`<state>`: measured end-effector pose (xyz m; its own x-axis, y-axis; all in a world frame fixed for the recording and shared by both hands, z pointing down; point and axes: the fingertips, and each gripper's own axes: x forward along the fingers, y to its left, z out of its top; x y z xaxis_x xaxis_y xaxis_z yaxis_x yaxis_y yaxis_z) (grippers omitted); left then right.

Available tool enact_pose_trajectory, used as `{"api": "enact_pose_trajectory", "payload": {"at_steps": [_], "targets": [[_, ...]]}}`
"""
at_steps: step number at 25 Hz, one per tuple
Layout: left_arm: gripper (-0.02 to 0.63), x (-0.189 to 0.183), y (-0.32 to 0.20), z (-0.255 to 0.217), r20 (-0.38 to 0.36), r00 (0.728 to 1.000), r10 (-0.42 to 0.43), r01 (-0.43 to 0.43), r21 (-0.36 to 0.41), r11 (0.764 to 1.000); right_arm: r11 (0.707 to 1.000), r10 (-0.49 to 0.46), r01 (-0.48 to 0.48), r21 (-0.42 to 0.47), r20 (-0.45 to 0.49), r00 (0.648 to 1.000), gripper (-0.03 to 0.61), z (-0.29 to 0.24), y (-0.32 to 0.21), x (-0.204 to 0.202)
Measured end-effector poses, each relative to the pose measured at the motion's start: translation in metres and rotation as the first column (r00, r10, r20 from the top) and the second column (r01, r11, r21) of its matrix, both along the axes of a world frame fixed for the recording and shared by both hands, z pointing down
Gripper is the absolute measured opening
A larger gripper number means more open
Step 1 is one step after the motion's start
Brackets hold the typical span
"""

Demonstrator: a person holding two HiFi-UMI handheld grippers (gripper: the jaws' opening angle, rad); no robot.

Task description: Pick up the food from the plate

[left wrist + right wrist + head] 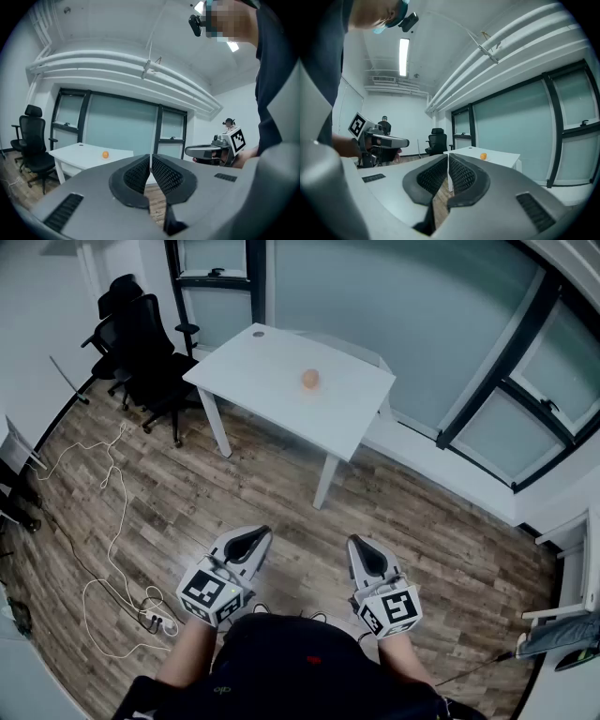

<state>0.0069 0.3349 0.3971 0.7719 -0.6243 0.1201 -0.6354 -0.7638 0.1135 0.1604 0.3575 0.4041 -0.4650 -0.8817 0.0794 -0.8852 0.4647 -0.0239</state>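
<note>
A person stands on a wooden floor (441,540), well apart from a white table (262,357). The person holds a gripper in each hand, low and close to the body.

The left gripper (150,156) is closed. Its two dark pads meet at the tips. Nothing is between them.

The right gripper (448,155) is closed too. Its pads touch each other and they hold nothing.

From the head view, both grippers point toward the table. They are side by side with a gap between them. Each one has a cube with black and white squares at the back, near the person's hand.

The food (310,380) is small, round and orange. It sits on the top of the table, all by itself. It is about halfway along the table and closer to the edge by the windows than to the edge facing the person. It is far from both grippers, and neither one touches it.

Black office chairs (145,343) stand near the left end of the table. White cables (111,521) lie in loops on the floor, to the left of the person. Big windows with dark frames (506,362) run along the wall behind the table.
</note>
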Motion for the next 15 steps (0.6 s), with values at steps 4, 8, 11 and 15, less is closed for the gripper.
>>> {"api": "enact_pose_trajectory", "payload": {"at_steps": [4, 8, 11, 15], "targets": [[0.034, -0.009, -0.002, 0.003, 0.004, 1.000, -0.010, 0.010, -0.008, 1.000, 1.000, -0.013, 0.013, -0.006, -0.004, 1.000, 0.031, 0.002, -0.008, -0.010], [0.034, -0.018, -0.001, 0.005, 0.005, 1.000, -0.015, 0.015, -0.014, 1.000, 1.000, -0.022, 0.021, -0.013, -0.011, 1.000, 0.031, 0.003, -0.012, -0.019], [0.034, -0.026, -0.004, 0.005, 0.001, 1.000, -0.021, 0.021, -0.018, 1.000, 1.000, -0.021, 0.021, 0.000, 0.014, 1.000, 0.031, -0.001, -0.016, -0.025], [0.034, -0.039, -0.003, 0.006, -0.012, 1.000, -0.019, 0.018, -0.020, 1.000, 1.000, -0.015, 0.015, 0.005, 0.035, 0.999, 0.031, 0.000, -0.020, -0.035]]}}
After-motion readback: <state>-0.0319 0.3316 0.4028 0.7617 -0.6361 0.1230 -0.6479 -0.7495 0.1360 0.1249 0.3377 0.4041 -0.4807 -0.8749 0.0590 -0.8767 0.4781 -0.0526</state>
